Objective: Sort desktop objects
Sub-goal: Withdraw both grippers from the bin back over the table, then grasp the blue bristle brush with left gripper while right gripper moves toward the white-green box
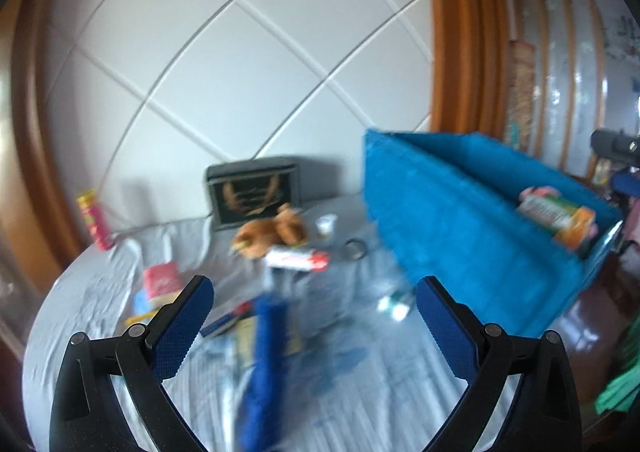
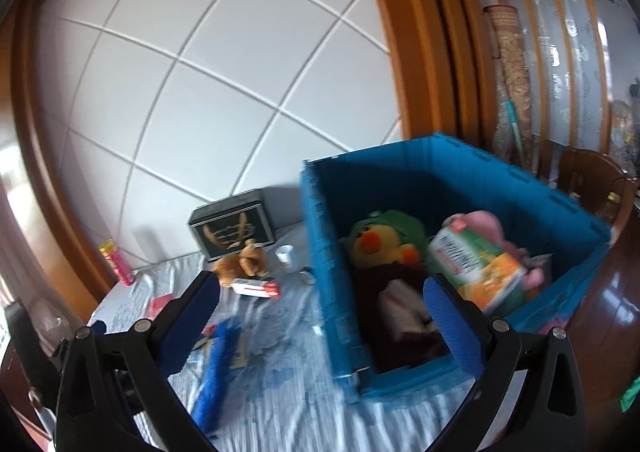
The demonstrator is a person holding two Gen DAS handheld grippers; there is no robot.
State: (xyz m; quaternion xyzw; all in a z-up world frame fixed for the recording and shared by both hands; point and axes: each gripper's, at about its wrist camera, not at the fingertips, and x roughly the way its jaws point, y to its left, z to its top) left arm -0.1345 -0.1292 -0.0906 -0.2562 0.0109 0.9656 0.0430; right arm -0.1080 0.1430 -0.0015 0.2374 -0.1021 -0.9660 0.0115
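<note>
While I look down both cams, my left tongs are wide open w/ nothing in them, and my right tongs are wide open and empty too. Right under the left tongs, a long blue thing lies on the counter. Past it sit a brown teddy and a red-white box. Between the right tongs is the blue bin, w/ a yellow duck toy and a juice carton inside.

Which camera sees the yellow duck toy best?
The right wrist view: it looks down into the blue bin, showing the duck toy whole. In the left wrist view the bin's wall hides it.
</note>
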